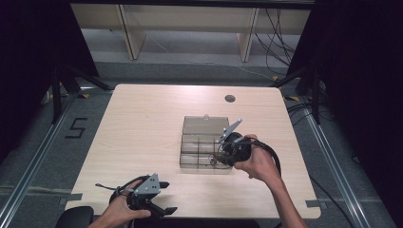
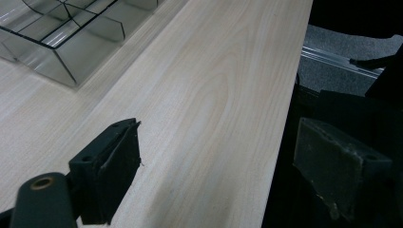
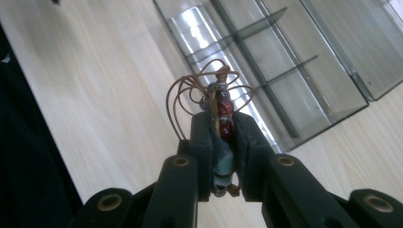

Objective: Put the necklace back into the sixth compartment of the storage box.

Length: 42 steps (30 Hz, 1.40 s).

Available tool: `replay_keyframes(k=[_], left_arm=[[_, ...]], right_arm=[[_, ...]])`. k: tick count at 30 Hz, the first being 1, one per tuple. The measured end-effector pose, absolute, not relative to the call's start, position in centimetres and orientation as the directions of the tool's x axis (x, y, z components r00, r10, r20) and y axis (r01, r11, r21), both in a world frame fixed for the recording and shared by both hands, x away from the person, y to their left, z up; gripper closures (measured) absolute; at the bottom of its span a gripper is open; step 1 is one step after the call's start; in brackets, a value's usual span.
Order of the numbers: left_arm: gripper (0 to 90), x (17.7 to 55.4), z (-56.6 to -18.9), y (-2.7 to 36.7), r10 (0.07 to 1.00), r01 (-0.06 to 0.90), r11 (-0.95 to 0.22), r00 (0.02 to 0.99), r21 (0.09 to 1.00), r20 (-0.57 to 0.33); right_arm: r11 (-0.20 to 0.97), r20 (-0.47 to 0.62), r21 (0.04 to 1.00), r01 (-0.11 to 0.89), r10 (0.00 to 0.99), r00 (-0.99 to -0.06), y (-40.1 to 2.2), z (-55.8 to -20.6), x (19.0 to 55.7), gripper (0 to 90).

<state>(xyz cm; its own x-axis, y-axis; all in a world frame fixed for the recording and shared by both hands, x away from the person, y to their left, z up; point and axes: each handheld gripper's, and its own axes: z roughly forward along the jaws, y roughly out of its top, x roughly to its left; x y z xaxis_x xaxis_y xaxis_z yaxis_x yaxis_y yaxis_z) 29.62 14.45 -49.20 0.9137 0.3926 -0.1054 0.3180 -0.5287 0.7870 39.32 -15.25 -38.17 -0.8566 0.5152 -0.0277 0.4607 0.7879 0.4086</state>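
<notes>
Right gripper (image 3: 222, 126) is seen clamped on a small beaded ornament (image 3: 221, 102) with thin brown cord loops (image 3: 183, 97) fanning out above the jaws. In the high view the right gripper (image 1: 222, 153) is held over the clear compartment box (image 1: 190, 160), at about 3 o'clock of the box's front rows, near the middle of the table (image 1: 142, 123). The box lid (image 1: 202, 125) lies open flat at 12 o'clock of the compartments. Left gripper (image 2: 214, 166) is parked with jaws spread wide and nothing between them, over the table's near edge; in the high view the left gripper (image 1: 161, 197) sits at 7 o'clock of the box, well apart from it.

Risks, as judged:
- Ornament is pinched on a narrow section; only part of it is gripped, so it could swivel or slide out if the hand is tilted or jolted.
- Cord loops stick out loosely; they could be snagged on a divider wall (image 3: 266, 80) or the box rim while being lowered, dragging the light box or leaving the ornament straddling two compartments.
- On release, loops may stay caught between the pads, so the ornament could be pulled back out with the gripper.
- Box is not being held by the left gripper; any snag would likely shift it.
- Beads could be damaged by a hard clamp; cannot be told from the frames.
</notes>
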Motion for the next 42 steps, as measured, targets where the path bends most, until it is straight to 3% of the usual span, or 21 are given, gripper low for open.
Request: replay_keyframes(k=[17,32,36,42], left_arm=[[15.1,29.9,-49.2,14.5,0.374,0.295,-0.550,0.924,0.781,-0.085],[15.1,29.7,-49.3,14.4,0.381,0.319,-0.543,0.918,0.777,-0.110],[15.1,29.8,-49.3,14.4,0.362,0.290,-0.552,0.928,0.782,-0.088],[15.1,29.5,-49.4,14.3,0.382,0.326,-0.535,0.916,0.779,-0.121]], right_arm=[[0.786,-0.035,0.277,0.553,0.583,-0.812,-15.0,-40.1,43.4,79.5],[0.824,-0.039,0.161,0.543,0.555,-0.831,-13.5,-42.4,45.3,79.5],[0.820,-0.027,0.154,0.551,0.561,-0.827,-13.3,-43.1,45.5,79.5],[0.818,-0.001,0.151,0.555,0.562,-0.827,-13.1,-43.9,45.8,79.5]])
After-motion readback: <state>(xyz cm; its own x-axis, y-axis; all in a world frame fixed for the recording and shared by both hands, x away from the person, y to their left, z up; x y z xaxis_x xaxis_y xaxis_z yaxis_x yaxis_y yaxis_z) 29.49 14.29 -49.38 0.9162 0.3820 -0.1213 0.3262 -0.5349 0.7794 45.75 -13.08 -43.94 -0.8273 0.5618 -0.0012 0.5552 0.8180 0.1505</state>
